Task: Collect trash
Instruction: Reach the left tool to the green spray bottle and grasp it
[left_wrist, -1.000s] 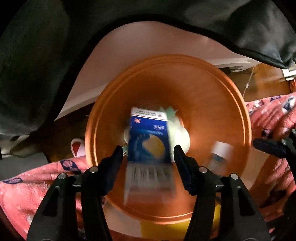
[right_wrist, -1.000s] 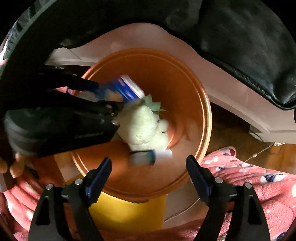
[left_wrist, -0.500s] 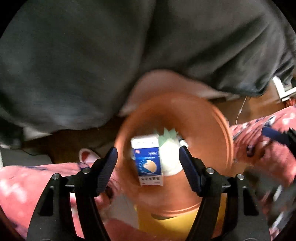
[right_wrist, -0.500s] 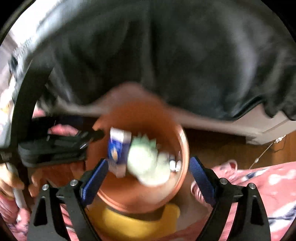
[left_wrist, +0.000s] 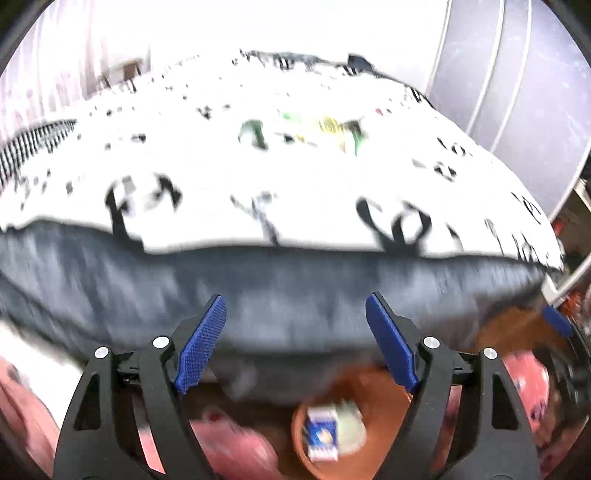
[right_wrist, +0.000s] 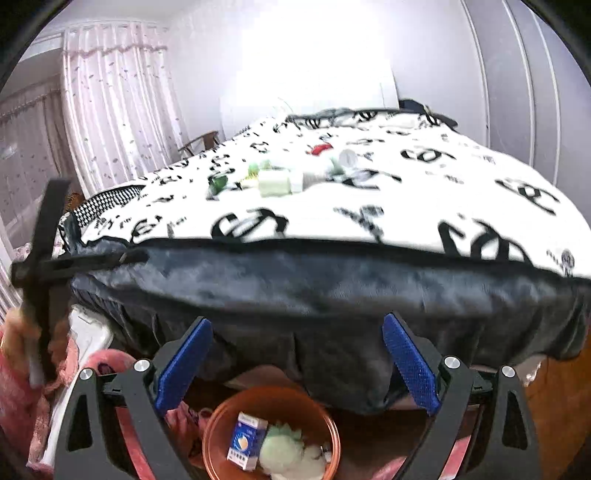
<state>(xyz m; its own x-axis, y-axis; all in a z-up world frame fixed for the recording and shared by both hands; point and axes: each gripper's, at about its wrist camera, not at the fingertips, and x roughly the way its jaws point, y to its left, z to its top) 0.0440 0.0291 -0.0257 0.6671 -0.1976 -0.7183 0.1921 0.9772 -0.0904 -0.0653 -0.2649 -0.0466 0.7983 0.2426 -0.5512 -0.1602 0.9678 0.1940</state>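
My left tongs (left_wrist: 295, 343) stand wide with nothing between the blue pads (left_wrist: 201, 345); their jaws have just been opening. My right tongs (right_wrist: 297, 363) are spread just as wide and hold nothing either, and they too have just been opening. Below and near both pairs sits the orange bin (right_wrist: 221, 424), on the floor at the foot of the bed (right_wrist: 332, 206). Inside it a blue-and-white carton (right_wrist: 246, 445) lies at the left, touching a pale green crumpled wad (right_wrist: 286, 452) on its right. Farther off, on the black-and-white patterned bedspread, more trash (right_wrist: 275, 181) lies scattered near the middle: pale green boxes, a white round piece, a red scrap; the left view blurs them. At far left, pink curtains (right_wrist: 110, 103) hang.
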